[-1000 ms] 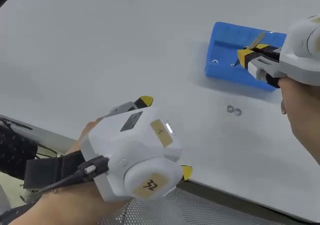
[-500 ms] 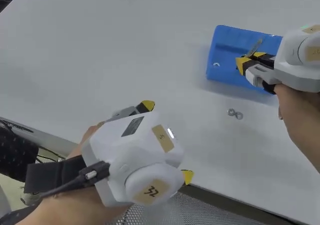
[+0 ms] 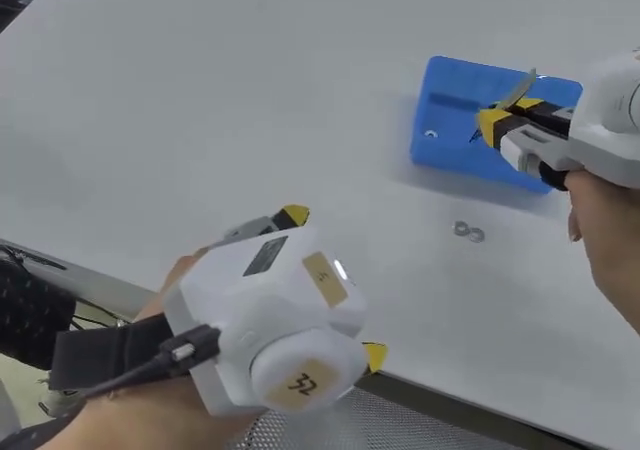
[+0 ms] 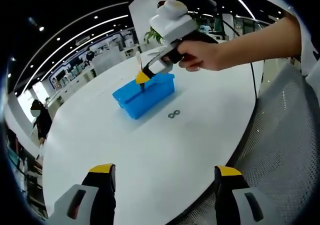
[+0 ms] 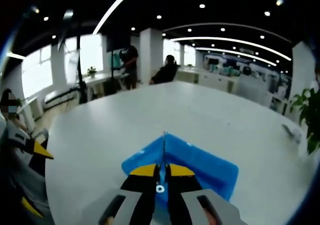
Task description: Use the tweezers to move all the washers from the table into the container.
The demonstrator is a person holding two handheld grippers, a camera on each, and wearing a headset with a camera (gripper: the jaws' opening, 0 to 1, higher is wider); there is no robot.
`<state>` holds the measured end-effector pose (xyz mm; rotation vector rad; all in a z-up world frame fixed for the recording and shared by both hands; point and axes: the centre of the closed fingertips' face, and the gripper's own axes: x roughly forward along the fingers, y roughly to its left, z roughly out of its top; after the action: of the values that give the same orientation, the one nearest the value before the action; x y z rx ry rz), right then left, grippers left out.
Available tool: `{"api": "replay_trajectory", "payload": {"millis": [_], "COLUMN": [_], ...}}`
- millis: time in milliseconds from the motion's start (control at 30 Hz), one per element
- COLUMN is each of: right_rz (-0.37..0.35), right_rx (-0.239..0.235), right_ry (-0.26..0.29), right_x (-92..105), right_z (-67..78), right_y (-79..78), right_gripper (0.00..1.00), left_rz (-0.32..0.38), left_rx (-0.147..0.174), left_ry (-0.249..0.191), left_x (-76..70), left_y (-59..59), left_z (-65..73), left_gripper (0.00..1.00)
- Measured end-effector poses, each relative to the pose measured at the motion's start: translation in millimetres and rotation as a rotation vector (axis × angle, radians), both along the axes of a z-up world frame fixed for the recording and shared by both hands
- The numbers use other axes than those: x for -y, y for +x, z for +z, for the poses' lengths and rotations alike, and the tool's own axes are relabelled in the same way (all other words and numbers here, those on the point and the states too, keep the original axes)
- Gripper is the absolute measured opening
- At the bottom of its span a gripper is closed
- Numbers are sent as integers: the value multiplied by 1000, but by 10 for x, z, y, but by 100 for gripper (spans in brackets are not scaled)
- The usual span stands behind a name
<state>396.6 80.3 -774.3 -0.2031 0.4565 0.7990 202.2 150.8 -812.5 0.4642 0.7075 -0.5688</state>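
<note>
A white table point(image 3: 200, 90) carries a blue container point(image 3: 455, 90) toward its far right. The right gripper point(image 3: 506, 117) hangs over the container, its jaws closed around a pair of tweezers point(image 3: 516, 94) whose tips point down into it. One washer point(image 3: 431, 135) lies inside the container near its left wall. Two more washers point(image 3: 468, 232) sit touching each other on the table, just in front of the container. The left gripper point(image 3: 333, 283) is at the table's near edge, jaws spread apart and holding nothing.
</note>
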Motion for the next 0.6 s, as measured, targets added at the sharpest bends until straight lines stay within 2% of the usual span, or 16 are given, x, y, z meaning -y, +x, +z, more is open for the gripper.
{"api": "replay_trajectory", "payload": {"millis": [133,200,367,600], "right_rz": [-12,-14,10,55], "right_rx": [-2,-4,2,-39], "right_ry": [46,50,5,12], "right_x": [58,90,132,100], "right_z": [140,172,170,96], "right_y": [-69,-125,-330,-610], "right_gripper": [4,4,4,4], "left_rz": [-1,-1,-1,-5], "left_rx": [1,2,3,-2], "left_ry": [2,2,0,-20], "left_x": [-1,-2,-3,20], "left_y": [-1,0,-1,-9], "left_z": [1,4,7,19], "left_gripper": [83,83,83,85]}}
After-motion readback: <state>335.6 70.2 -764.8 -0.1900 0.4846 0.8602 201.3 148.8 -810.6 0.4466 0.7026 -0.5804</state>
